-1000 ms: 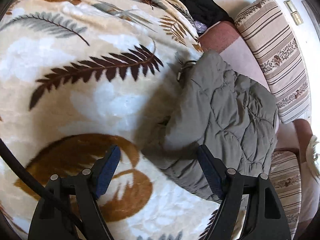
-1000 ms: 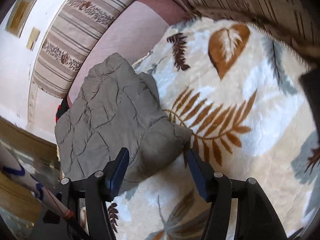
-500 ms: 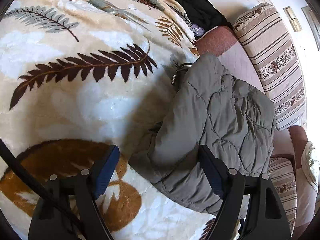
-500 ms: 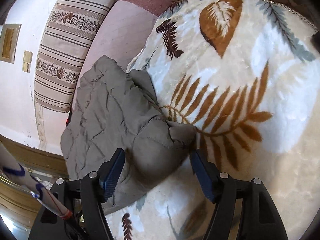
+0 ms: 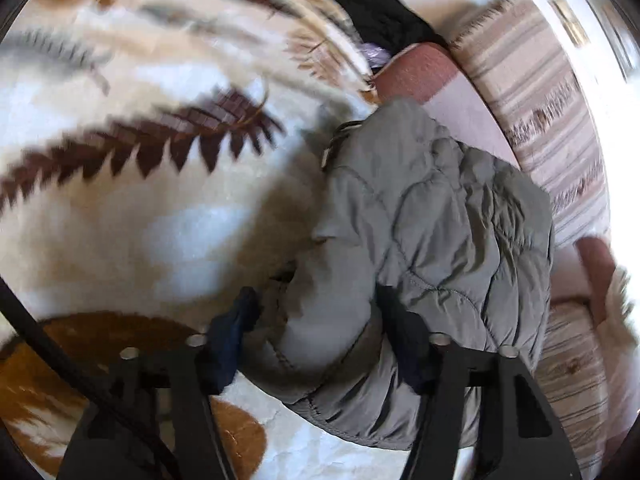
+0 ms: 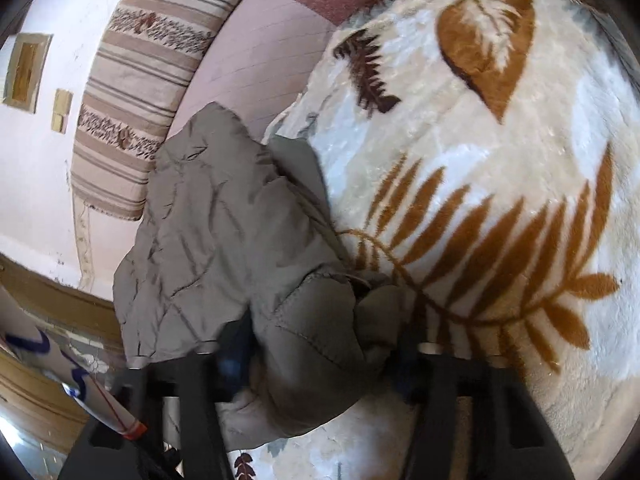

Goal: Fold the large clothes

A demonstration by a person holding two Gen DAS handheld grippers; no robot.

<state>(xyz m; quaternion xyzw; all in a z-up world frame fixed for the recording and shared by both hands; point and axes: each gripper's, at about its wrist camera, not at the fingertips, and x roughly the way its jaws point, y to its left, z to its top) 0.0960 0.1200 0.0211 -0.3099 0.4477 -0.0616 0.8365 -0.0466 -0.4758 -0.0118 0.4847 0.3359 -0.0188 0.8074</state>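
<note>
— Left gripper (image 5: 316, 320): jaws just closing, pinching a bulge of the grey quilted jacket (image 5: 432, 232) between both pads. Blurred view, yet fabric clearly bunched between the 2 fingers.

— And right gripper (image 6: 320, 340)?

— Likewise just closing, clamped on a puffy fold of the same jacket (image 6: 224, 240), near its lower edge.

— Where lying?

— Folded into a compact bundle on the cream leaf-print blanket (image 6: 500, 184), at the blanket's edge, partly over the pink seat (image 6: 256, 52) of a sofa. Striped cushion (image 6: 140, 92) just beyond, against the white wall.

— Anything else close by?

— Dark clothes (image 5: 376, 8) heaped at the far edge of the blanket (image 5: 140, 220) in the left view, well apart from the jacket. Black cable (image 5: 60, 356) crossing the lower left corner there.
</note>
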